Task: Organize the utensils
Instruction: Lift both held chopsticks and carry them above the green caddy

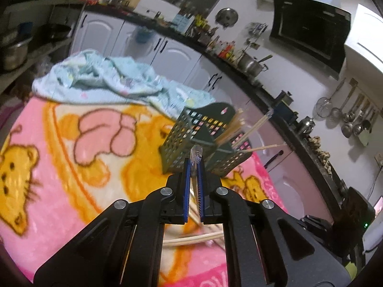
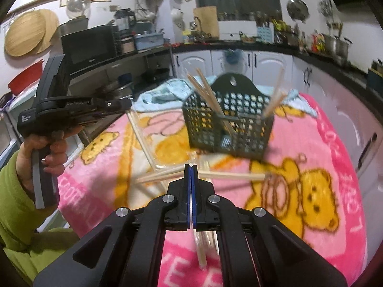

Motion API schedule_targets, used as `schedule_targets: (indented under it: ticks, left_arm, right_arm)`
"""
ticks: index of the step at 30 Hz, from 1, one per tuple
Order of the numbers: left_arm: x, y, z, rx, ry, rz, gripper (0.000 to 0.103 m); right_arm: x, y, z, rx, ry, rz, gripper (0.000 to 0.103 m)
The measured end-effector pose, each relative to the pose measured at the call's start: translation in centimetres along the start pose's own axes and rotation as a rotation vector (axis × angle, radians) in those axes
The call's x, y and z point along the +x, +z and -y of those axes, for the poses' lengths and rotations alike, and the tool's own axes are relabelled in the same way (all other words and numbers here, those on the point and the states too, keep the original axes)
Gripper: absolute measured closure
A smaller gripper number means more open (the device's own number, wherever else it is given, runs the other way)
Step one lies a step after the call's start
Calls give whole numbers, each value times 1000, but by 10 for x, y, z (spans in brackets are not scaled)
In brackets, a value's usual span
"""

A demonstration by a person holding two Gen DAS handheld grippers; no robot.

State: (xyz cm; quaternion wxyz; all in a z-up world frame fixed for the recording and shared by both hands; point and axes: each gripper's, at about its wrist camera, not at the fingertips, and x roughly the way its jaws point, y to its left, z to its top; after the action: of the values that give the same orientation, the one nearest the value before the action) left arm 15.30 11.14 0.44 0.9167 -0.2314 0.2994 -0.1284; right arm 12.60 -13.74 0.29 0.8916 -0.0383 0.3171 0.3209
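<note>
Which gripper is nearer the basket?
Left, it seems: the left gripper points straight at the basket, tips just short of it. The right gripper hangs over loose chopsticks, basket ahead to its right.

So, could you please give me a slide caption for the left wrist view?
Left gripper shut on a clear plastic utensil, before a green basket holding chopsticks on a pink blanket.

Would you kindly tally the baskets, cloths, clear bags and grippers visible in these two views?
Baskets: 1, the green basket
Cloths: 2, the pink blanket and blue towel
Clear bags: 1, the clear bag
Grippers: 2, the left gripper and right gripper
Total: 6
The chopsticks are too blurred to count.
</note>
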Motion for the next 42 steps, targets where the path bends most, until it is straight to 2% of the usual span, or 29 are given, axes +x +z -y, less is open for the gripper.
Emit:
schedule_targets:
  ticks: [14,26,33,42]
  left_arm:
    - [-22,31,31,61,-62,74,100]
    - [-36,55,52,93,-108,123,100]
    - [-53,84,73,136,-127,183,100]
    - [-80,131,101,204,-125,253,100]
  right_arm:
    - [-6,56,-30,-108,26,88,102]
    - [-15,82,-37,-130,15,137,102]
    - [-33,108,-29,-143,-10,195,102]
    - [-73,158,-11,-144,-59,303,102]
